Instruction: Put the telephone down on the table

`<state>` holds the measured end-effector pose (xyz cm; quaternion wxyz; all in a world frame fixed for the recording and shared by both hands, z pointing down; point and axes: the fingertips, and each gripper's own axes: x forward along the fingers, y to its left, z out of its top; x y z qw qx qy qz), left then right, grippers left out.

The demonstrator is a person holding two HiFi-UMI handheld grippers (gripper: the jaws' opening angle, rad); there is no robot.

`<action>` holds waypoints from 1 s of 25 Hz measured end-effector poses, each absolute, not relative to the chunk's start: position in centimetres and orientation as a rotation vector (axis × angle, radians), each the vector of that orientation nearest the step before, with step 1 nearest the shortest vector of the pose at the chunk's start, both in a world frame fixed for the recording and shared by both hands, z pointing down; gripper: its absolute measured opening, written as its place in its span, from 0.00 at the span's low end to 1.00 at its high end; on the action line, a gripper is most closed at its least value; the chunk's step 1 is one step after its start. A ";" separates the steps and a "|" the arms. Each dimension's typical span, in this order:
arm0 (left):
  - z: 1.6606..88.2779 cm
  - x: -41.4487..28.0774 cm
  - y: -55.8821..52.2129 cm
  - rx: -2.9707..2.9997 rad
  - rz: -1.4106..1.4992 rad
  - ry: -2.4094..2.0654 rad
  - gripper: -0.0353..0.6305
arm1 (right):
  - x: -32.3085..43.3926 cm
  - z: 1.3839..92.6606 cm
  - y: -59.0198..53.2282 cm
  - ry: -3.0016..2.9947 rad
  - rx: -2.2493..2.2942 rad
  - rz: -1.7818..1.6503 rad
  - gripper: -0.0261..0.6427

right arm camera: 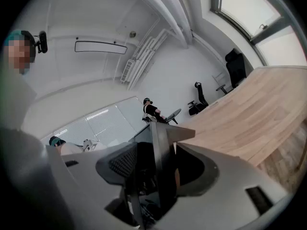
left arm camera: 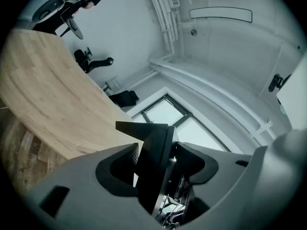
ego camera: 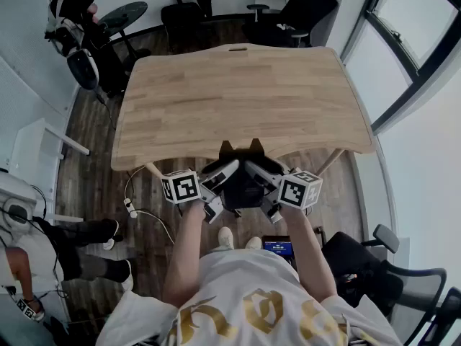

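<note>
A black telephone hangs between my two grippers, just in front of the near edge of the bare wooden table. Its two pointed tips reach over that edge. My left gripper is shut on its left side and my right gripper on its right side. In the left gripper view the telephone stands as a dark slab between the jaws of the left gripper, pads against it. The right gripper view shows the same: the telephone is clamped in the right gripper, with the table beyond.
Black office chairs and a round dark table stand beyond the table's far edge, with a person at the back left. A cable with a power strip lies on the floor at the left. Another chair is at my right.
</note>
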<state>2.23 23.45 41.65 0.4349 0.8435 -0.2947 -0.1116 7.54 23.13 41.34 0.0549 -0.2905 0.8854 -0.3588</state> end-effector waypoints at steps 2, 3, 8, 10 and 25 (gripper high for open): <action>42.0 2.3 23.6 2.096 -0.273 -0.735 0.40 | 7.7 41.5 23.2 2.689 -0.886 -1.092 0.38; 42.0 2.4 23.6 2.096 -0.271 -0.733 0.40 | 7.8 41.5 23.2 2.688 -0.887 -1.092 0.38; 41.9 2.8 23.6 2.098 -0.260 -0.719 0.41 | 7.9 41.9 23.2 2.682 -0.887 -1.103 0.38; 41.9 2.8 23.8 2.092 -0.261 -0.717 0.41 | 7.9 41.9 23.4 2.683 -0.884 -1.112 0.38; 42.8 3.1 23.6 2.068 -0.288 -0.738 0.41 | 8.1 42.7 23.1 2.719 -0.869 -1.136 0.38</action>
